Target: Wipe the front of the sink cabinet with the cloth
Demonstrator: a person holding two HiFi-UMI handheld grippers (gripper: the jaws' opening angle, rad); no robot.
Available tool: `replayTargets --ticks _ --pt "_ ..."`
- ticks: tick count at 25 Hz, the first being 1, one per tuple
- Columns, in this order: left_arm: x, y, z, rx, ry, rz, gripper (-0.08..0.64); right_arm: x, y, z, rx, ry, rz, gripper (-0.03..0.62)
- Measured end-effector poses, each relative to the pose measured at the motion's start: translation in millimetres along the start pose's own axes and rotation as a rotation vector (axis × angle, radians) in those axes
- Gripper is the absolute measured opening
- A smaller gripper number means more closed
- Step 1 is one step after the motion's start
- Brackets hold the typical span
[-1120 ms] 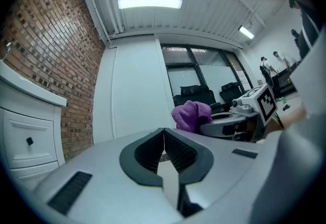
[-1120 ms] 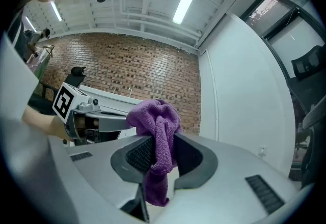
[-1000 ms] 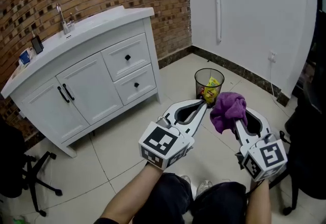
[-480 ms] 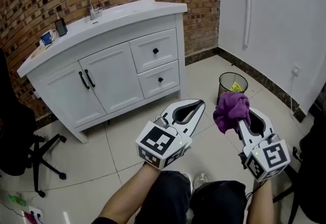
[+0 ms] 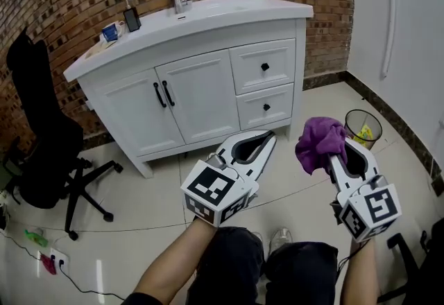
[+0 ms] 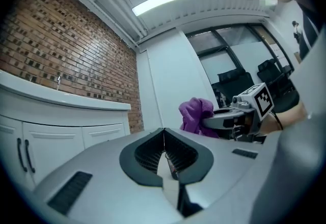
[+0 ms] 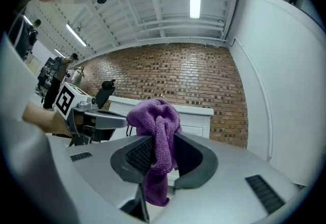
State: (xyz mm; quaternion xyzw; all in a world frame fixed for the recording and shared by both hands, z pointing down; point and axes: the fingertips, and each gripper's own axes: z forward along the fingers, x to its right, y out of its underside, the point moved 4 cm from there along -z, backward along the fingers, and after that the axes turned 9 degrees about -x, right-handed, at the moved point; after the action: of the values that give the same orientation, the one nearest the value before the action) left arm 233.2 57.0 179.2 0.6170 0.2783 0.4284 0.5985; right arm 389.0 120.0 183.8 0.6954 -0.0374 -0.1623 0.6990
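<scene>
Bunching into a crumpled purple ball at the head view's lower right, the cloth (image 5: 318, 145) is sitting at the right gripper (image 5: 327, 152) tips, well apart from the white sink cabinet (image 5: 201, 96) at upper centre.

In the left gripper view, the left gripper (image 6: 164, 130) is showing its jaws pressed together on nothing.

In the right gripper view, the jaws are clamping the fuzzy cloth, its long axis running upright and its tail hanging down.
</scene>
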Motion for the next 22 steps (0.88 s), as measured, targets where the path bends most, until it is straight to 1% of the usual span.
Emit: replayTargets --ticks 3,6,10,12,15,19,22 --pt "-15 3 -7 -0.018 -0.062 -0.013 0.005 -8 -1 20 0.024 -0.062 -0.006 0.089" --pt "-24 7 -16 -0.042 -0.107 -0.004 0.005 -17 2 36 0.034 -0.120 0.004 0.089" --pt "-43 9 -31 -0.055 -0.165 0.010 0.005 -30 -4 62 0.048 -0.182 0.004 0.089" --pt "-56 12 -41 -0.061 -0.194 0.018 0.005 -40 -10 78 0.059 -0.211 -0.003 0.089" --pt "-74 13 -60 -0.070 -0.235 0.007 0.005 -59 -21 99 0.078 -0.254 -0.007 0.089" --pt "-89 17 -85 -0.094 -0.287 0.003 0.005 -84 -31 116 0.103 -0.311 -0.008 0.089" --pt "-100 21 -101 -0.111 -0.336 -0.003 0.005 -100 -31 128 0.116 -0.357 0.000 0.089"
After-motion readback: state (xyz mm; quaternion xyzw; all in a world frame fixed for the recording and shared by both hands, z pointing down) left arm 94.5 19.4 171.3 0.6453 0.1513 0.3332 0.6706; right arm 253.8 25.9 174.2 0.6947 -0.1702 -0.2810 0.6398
